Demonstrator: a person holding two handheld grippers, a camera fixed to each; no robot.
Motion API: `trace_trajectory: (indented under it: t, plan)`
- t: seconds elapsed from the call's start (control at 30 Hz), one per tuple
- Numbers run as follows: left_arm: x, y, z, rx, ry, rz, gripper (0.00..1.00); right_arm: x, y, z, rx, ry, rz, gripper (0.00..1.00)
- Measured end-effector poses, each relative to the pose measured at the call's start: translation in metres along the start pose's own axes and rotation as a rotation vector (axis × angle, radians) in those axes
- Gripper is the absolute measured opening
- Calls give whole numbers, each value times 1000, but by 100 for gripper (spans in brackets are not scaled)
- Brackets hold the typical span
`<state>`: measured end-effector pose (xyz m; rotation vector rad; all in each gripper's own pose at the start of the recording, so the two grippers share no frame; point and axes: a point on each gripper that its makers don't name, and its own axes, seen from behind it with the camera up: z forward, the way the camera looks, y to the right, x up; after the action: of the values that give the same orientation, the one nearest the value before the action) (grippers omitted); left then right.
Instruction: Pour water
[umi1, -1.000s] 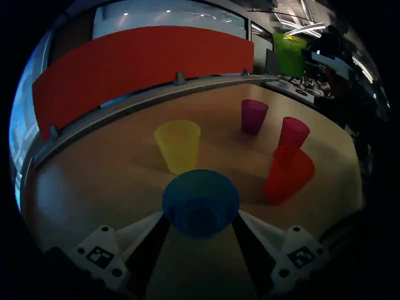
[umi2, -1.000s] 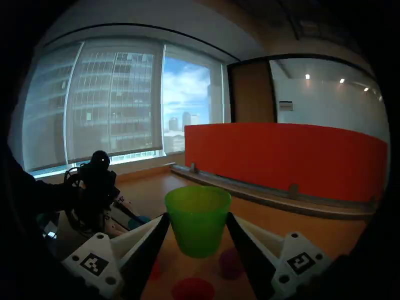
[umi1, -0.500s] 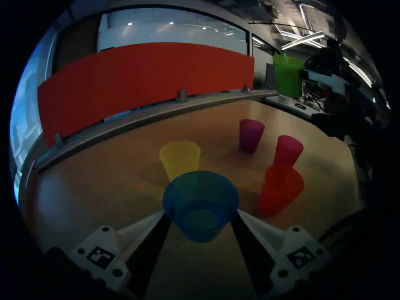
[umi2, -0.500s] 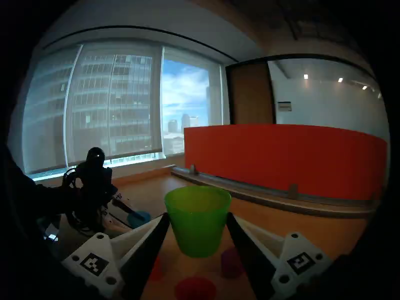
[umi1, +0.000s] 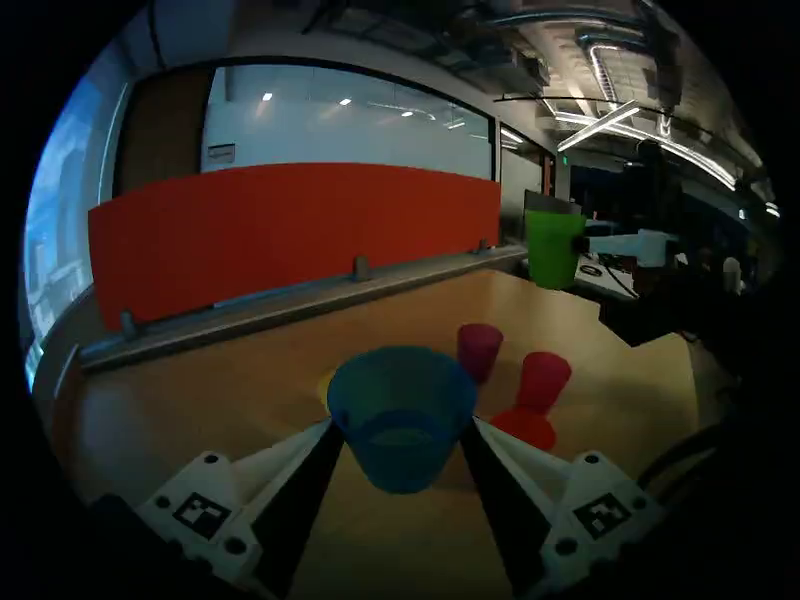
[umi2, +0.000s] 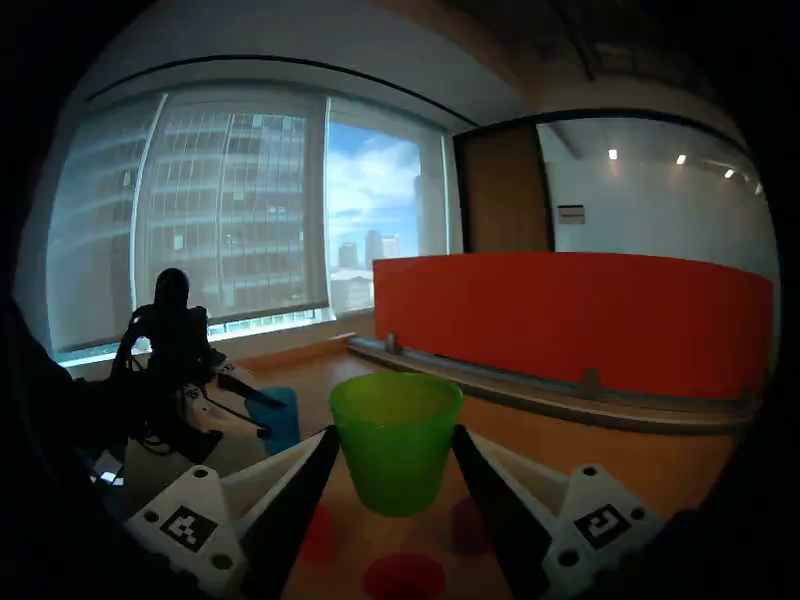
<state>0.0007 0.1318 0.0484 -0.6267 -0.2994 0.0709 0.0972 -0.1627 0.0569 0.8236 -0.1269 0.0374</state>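
Left gripper (umi1: 400, 430) clamping an upright blue cup (umi1: 402, 400) above the wooden table (umi1: 180, 420), perhaps carrying water though dim light is obscuring it, right gripper (umi2: 396, 445) squeezing an upright green cup (umi2: 396, 425) aloft, purple cup (umi1: 479, 348), pink cup (umi1: 543, 378) and red cup (umi1: 527, 432) sitting beyond.

The blue cup (umi1: 402, 415) is translucent plastic, smooth with a dull sheen. The green cup (umi2: 396, 440) is the same kind of plastic, its wall evenly matt. The left gripper (umi1: 400, 428) has fingers (umi1: 275, 480) of white matt plastic with black inner faces, each bearing a flat printed marker (umi1: 203, 514). The desk (umi1: 180, 410) looks like light wood, smooth and faintly glossy. Along its far edge the red partition (umi1: 290, 235) is matt, with grey metal-looking clamps (umi1: 361, 268). The purple cup (umi1: 479, 350) and pink cup (umi1: 543, 378) are translucent plastic too.
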Motion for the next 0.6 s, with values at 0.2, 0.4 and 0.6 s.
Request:
trace_trajectory:
  t: [0.2,0.4,0.6]
  plan:
    - [28,8,-11,-9,77,-1,81,1,-6,-2,7,2,0,87]
    - [46,15,-19,-18,121,2,81,2,-12,-5,14,3,-3,87]
    - [61,26,-24,-42,150,-12,81,1,-15,-8,18,4,-7,87]
